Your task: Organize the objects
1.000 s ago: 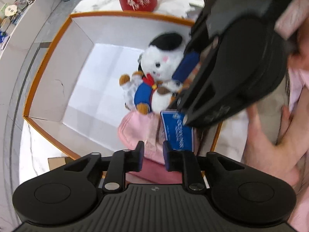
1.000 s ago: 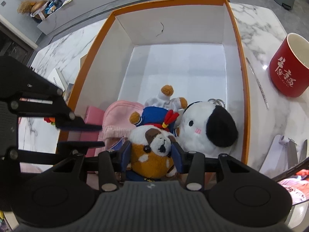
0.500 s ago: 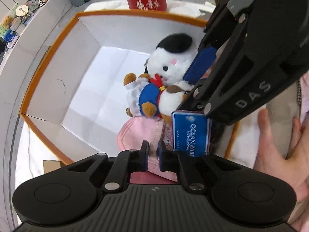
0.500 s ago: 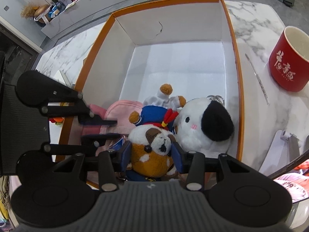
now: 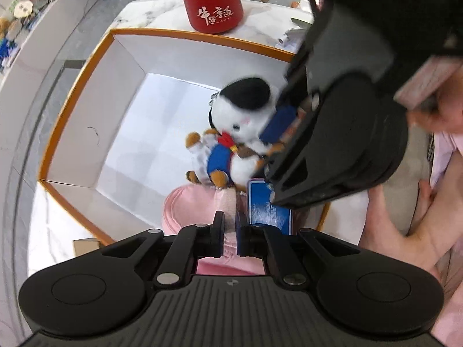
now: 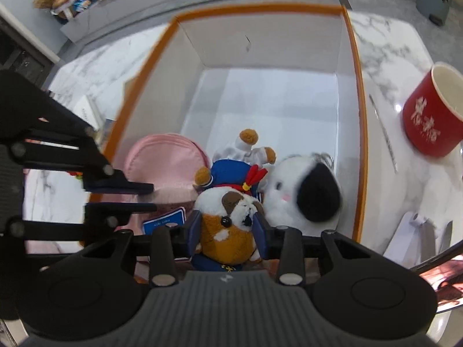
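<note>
Marble table (image 6: pixel 385 46); red mug (image 5: pixel 214 8), white Chinese script. Left gripper (image 5: pixel 229 225) nipped onto pink pouch (image 5: pixel 199 202) strap. Right gripper (image 6: pixel 227 225) closing, hugging bulldog plush (image 6: pixel 228 219).

An orange-rimmed white box (image 6: pixel 357 92) holds a pink pouch (image 6: pixel 165 159), a brown-and-white plush dog (image 6: pixel 228 219) in blue, and a black-eared white plush (image 6: pixel 303 190); red mug (image 5: pixel 214 8) with white script.

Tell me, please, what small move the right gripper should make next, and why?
Probably lower the plush dog a little, then open. The right gripper pinches its head, and its body already lies inside the box beside the white plush and pink pouch.
</note>
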A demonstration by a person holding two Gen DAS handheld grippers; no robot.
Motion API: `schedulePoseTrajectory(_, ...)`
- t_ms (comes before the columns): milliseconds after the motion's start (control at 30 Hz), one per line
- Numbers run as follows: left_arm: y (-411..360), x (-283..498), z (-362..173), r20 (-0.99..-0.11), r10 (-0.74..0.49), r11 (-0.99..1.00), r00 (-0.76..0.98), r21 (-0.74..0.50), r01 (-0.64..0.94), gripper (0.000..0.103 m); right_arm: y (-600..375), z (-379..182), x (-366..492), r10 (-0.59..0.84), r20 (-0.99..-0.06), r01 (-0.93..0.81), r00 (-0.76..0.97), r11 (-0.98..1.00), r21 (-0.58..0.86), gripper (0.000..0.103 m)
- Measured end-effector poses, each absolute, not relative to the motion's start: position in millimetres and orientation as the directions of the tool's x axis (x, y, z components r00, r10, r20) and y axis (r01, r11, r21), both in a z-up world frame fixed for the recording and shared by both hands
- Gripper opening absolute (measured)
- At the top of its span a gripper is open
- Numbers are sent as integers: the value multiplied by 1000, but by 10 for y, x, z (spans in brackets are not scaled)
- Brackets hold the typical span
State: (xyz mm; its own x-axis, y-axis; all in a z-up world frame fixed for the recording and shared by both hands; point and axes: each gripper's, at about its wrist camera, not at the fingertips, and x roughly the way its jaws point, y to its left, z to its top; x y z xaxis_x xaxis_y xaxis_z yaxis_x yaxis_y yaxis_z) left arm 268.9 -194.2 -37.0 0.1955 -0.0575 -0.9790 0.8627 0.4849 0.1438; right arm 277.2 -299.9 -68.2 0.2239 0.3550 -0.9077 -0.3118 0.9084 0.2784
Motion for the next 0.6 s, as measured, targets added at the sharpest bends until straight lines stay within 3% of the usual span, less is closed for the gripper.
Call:
schedulePoseTrajectory(467, -1742, 2860, -598, -964, -228, 609, 139, -29, 793, 0, -3011, -949, 2837, 356, -923, -295, 145, 906, 303, 36)
schedulePoseTrajectory(600, -1637, 2778, -430, -946, -256, 644, 199, -14, 765, 14, -2997, -869, 2801, 341, -926, -324, 165, 905, 276, 39)
